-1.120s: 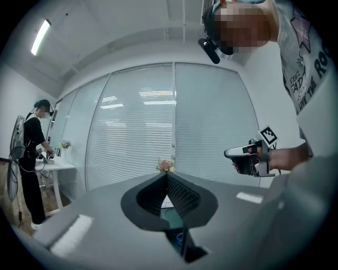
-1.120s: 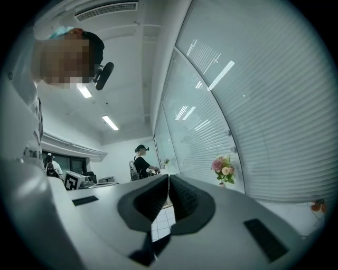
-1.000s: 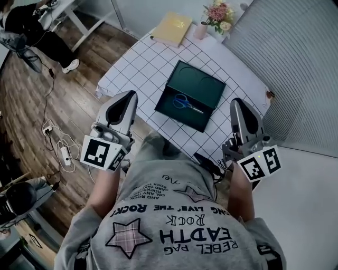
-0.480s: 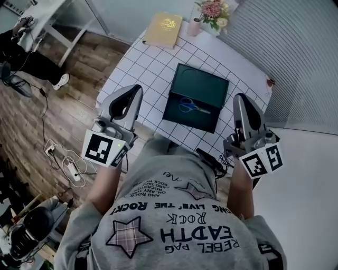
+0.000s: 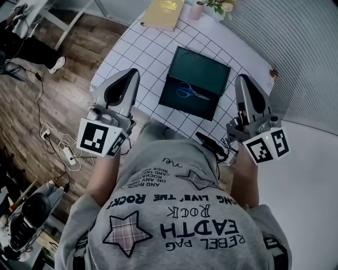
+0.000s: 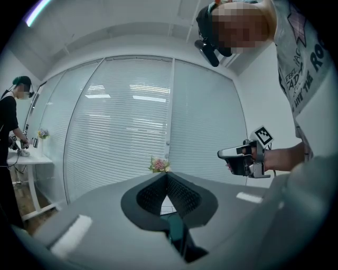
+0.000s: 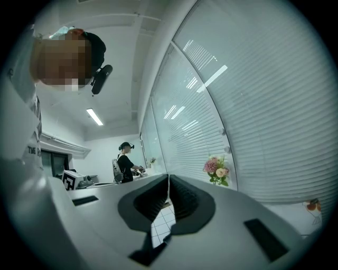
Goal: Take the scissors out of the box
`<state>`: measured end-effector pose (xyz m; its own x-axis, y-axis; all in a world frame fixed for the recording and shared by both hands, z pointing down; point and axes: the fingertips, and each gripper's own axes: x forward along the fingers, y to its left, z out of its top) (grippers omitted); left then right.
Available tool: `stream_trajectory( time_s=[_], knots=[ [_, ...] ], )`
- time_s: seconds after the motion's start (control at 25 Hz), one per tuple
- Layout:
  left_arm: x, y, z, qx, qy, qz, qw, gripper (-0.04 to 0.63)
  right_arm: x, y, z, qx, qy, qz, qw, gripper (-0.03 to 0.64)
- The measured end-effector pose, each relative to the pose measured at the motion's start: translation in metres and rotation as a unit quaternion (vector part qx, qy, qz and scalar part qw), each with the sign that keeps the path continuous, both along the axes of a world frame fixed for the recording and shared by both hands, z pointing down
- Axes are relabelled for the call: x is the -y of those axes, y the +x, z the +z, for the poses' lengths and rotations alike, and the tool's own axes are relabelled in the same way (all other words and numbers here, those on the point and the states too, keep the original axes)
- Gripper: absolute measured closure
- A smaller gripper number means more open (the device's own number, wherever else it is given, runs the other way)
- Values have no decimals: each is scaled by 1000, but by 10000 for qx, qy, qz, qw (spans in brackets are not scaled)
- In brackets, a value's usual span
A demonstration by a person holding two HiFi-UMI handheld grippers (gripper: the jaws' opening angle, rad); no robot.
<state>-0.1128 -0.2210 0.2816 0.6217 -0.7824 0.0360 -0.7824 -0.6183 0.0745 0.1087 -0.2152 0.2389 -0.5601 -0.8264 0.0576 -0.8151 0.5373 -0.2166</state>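
Dark green and lying open, the box (image 5: 200,68) sits near the middle of the white, grid-patterned table (image 5: 140,58). The blue-handled scissors (image 5: 188,92) lie inside it, in the half nearer the person, with nothing touching them. The left gripper (image 5: 129,75) hovers over the table's left edge, well clear of the box. Its jaws are pressed together at the tips with nothing between them. The right gripper (image 5: 244,80) is held over the table's right side, near the box's right corner but apart from it. Its jaws likewise meet tip to tip and are empty. At the table's far edge lie a yellow book (image 5: 163,9) and a small vase of pink flowers (image 5: 217,5). Off to the left, a power strip (image 5: 67,154) and its cables trail across the wooden floor (image 5: 58,105).
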Motion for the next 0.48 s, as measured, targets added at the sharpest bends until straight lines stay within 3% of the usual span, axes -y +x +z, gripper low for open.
stream_trajectory(
  time_s=[0.48],
  knots=[
    [-12, 19, 17, -67, -79, -203, 9997, 591, -2, 0, 55, -268, -509, -547, 9968, 600]
  ],
)
